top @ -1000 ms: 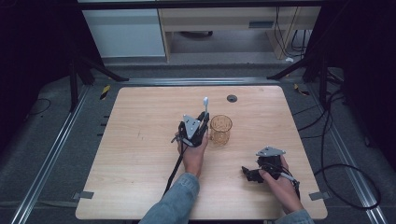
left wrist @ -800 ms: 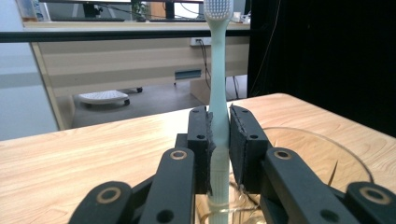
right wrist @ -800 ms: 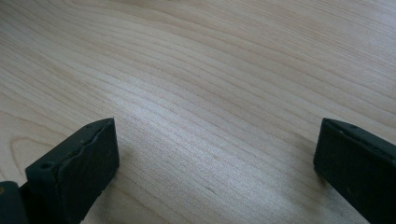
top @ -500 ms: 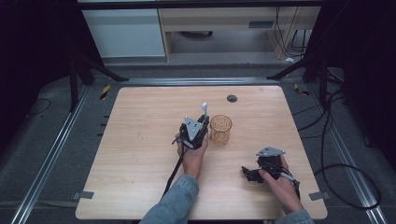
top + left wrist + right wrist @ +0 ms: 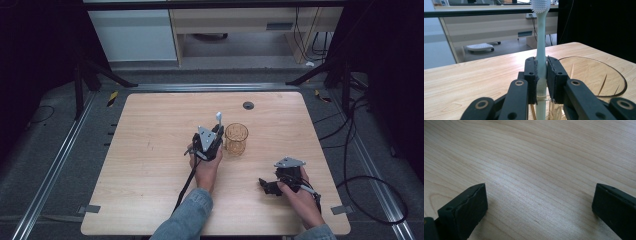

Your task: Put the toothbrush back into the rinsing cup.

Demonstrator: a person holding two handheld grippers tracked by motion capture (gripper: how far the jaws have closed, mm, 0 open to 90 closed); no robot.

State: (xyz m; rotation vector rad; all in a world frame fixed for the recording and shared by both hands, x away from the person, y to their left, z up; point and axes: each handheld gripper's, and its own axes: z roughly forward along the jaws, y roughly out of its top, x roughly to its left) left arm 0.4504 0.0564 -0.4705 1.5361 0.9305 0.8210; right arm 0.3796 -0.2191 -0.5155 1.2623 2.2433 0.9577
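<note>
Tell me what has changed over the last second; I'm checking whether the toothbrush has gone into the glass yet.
Nothing visibly changed. The left hand-held gripper stays shut on the toothbrush, held upright beside the amber glass. The right hand-held gripper rests open on the table, where it was.

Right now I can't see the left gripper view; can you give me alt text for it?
The left claw is shut on the handle of an upright pale toothbrush, bristle head at the top. An amber glass cup sits just behind and right on the wooden table.
</note>
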